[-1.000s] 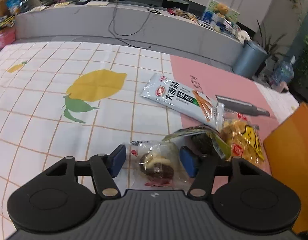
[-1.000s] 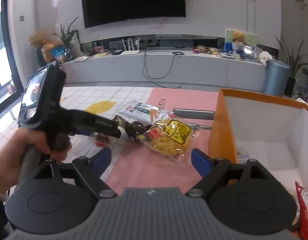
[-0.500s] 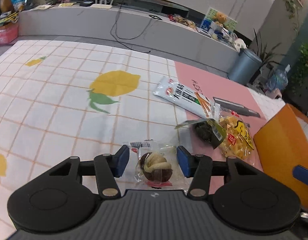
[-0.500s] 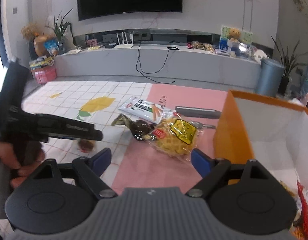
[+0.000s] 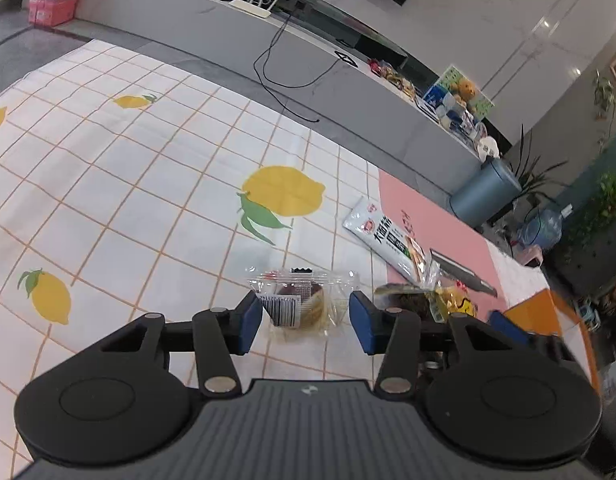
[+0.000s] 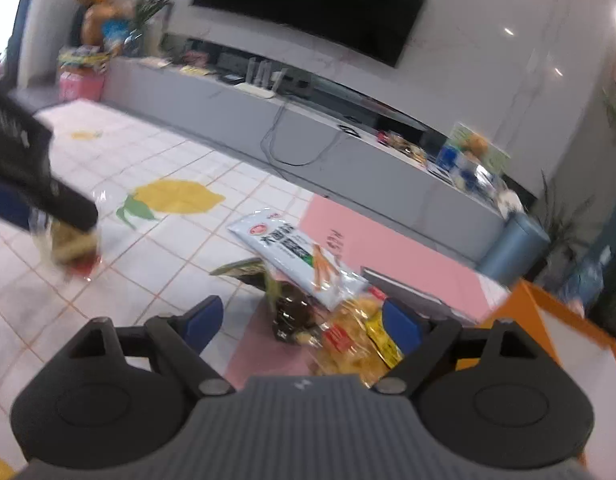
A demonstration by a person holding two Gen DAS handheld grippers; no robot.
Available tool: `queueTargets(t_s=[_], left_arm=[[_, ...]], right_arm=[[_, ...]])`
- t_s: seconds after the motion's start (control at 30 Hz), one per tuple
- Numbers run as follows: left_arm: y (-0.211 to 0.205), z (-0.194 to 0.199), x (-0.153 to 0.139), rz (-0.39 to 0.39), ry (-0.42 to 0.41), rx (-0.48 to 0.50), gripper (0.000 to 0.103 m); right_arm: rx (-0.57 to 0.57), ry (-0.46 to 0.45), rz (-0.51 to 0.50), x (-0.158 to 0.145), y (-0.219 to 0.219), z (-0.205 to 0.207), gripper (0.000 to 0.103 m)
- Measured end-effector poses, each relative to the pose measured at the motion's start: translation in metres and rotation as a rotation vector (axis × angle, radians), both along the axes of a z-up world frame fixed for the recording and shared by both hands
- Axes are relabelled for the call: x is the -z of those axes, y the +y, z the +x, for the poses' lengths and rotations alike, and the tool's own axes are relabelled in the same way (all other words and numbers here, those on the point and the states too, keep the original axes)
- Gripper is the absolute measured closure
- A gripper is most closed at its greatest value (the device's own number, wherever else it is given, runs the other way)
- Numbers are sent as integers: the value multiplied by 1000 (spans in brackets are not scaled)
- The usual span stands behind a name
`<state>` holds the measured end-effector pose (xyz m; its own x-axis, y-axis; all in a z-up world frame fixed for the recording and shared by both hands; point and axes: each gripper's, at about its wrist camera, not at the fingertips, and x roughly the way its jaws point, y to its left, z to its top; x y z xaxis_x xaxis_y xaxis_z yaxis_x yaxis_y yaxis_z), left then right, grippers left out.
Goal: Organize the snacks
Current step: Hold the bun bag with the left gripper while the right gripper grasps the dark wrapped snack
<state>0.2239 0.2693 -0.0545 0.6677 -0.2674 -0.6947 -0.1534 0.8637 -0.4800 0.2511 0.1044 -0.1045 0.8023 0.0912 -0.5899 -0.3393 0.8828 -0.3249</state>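
My left gripper (image 5: 305, 322) is shut on a small clear-wrapped cake packet (image 5: 303, 304) and holds it above the lemon-print cloth (image 5: 147, 184); the packet also shows in the right wrist view (image 6: 67, 248). My right gripper (image 6: 303, 322) is open, its fingers astride a yellow snack bag (image 6: 356, 344) and a dark wrapped snack (image 6: 291, 312). A long white snack packet (image 6: 295, 256) lies just beyond them. The orange box (image 6: 548, 320) stands to the right.
A grey flat bar (image 5: 460, 272) lies on the pink mat (image 5: 436, 232) behind the snacks. A grey TV bench (image 6: 308, 140) with clutter runs along the back. A blue-grey bin (image 5: 484, 188) stands on the floor at the right.
My left gripper lifted the cake packet off the cloth and turned it. My right gripper moved forward and down over the yellow bag and dark snack.
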Motion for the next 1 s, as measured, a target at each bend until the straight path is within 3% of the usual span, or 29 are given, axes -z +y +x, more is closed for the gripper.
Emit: queueTargets(t_s=[0.2, 0.37, 0.43, 0.47, 0.6, 0.77, 0.93, 1.0], left_arm=[[6, 3, 15, -11, 73, 12, 51], [7, 3, 15, 2, 75, 17, 54], [6, 3, 15, 11, 74, 14, 54], [5, 3, 16, 14, 76, 18, 54], [5, 4, 20, 11, 88, 22, 54], [10, 4, 24, -13, 101, -7, 52], [11, 15, 40, 49, 156, -59, 49], [8, 15, 39, 63, 164, -35, 49]], right_arm=[[26, 123, -2, 26, 14, 38, 38], [40, 117, 64, 33, 11, 54, 42], [56, 127, 99, 34, 7, 58, 55], [68, 125, 90, 35, 8, 60, 70], [70, 127, 114, 34, 4, 56, 70], [69, 161, 268, 28, -8, 43, 70], [54, 171, 348, 23, -11, 24, 70], [45, 176, 356, 22, -12, 20, 70]])
